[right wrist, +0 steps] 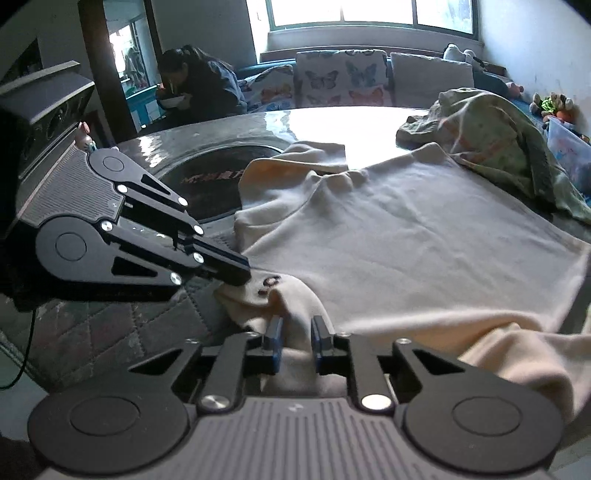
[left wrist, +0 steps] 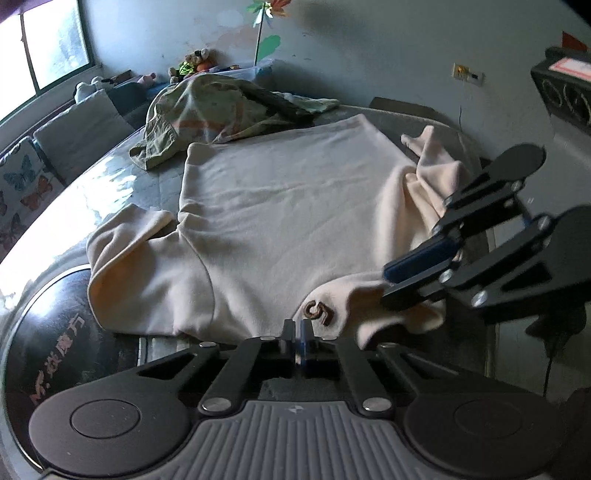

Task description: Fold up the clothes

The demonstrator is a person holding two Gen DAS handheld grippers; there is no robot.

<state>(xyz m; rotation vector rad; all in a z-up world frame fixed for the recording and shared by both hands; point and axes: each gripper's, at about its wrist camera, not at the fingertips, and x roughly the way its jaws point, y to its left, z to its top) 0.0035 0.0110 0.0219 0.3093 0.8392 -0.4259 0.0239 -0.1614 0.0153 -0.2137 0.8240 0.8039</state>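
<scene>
Round table (left wrist: 110, 177) with a glossy grey top and a dark inset disc (left wrist: 55, 332) at its near-left edge, lit hard by a window (right wrist: 369, 14) on the far wall. Cream sweatshirt (left wrist: 280, 221) lies spread over the table's middle, body mostly flat, one sleeve (left wrist: 129, 236) bunched toward the left, the other sleeve (left wrist: 432, 155) rumpled at the right. Near hem is gathered up, with a small brown emblem (left wrist: 318, 312) showing just beyond the left gripper (left wrist: 298, 339). Left gripper: fingers clenched together on the near edge of the sweatshirt; in the right wrist view its tip meets the fabric beside the emblem. Right gripper (right wrist: 295, 343): fingers slightly apart, with a fold of the cream fabric between the blue pads (right wrist: 275, 341); pads appear to press it, grasping the sweatshirt's edge just right of the left gripper. Both grippers sit close together at the near side. Green patterned garment (left wrist: 207, 110) heaped at the far edge, touching the sweatshirt's far side. Cushions with butterfly print (right wrist: 340, 81) line a bench beyond. Person (right wrist: 199, 85) seated far left, bent over a bowl.
</scene>
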